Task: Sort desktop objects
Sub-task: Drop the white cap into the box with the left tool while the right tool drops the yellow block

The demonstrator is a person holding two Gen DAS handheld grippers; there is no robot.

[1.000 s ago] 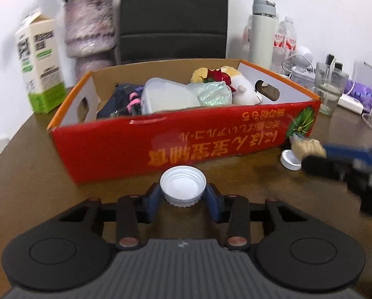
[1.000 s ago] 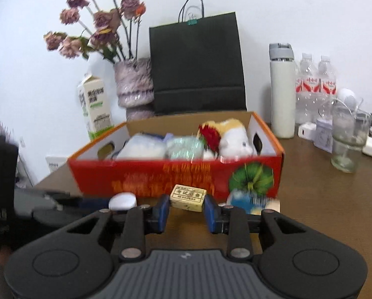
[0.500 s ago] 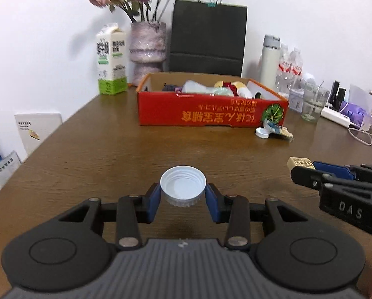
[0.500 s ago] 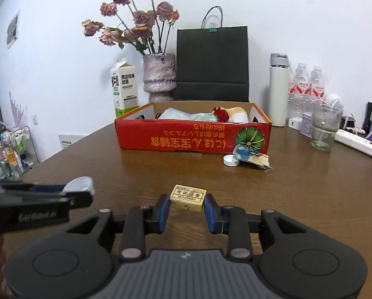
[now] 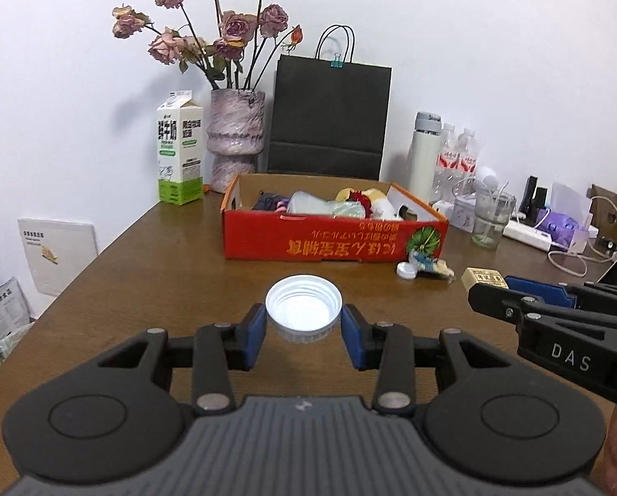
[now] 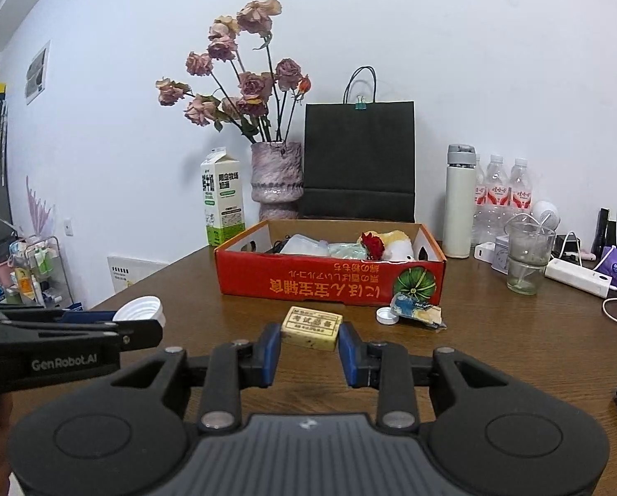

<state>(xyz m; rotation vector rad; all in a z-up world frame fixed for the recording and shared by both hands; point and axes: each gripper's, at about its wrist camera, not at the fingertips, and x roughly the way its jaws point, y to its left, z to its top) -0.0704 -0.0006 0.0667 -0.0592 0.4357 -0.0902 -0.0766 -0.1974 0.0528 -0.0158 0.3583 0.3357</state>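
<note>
Left tool [image 5: 303,322] pinches white cap [image 5: 303,308], right tool [image 6: 310,345] pinches tan eraser [image 6: 312,327], both short of red box [image 6: 329,283] (thin edge grips); either likely slips onto bench [image 5: 143,273].

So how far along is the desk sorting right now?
Partly done. The red box already holds several items. In hand: the left claw grips a white bottle cap, and the right claw grips a yellowish eraser, both held back from the box. Left: a small white cap and a crumpled wrapper lie on the table beside it.
</note>
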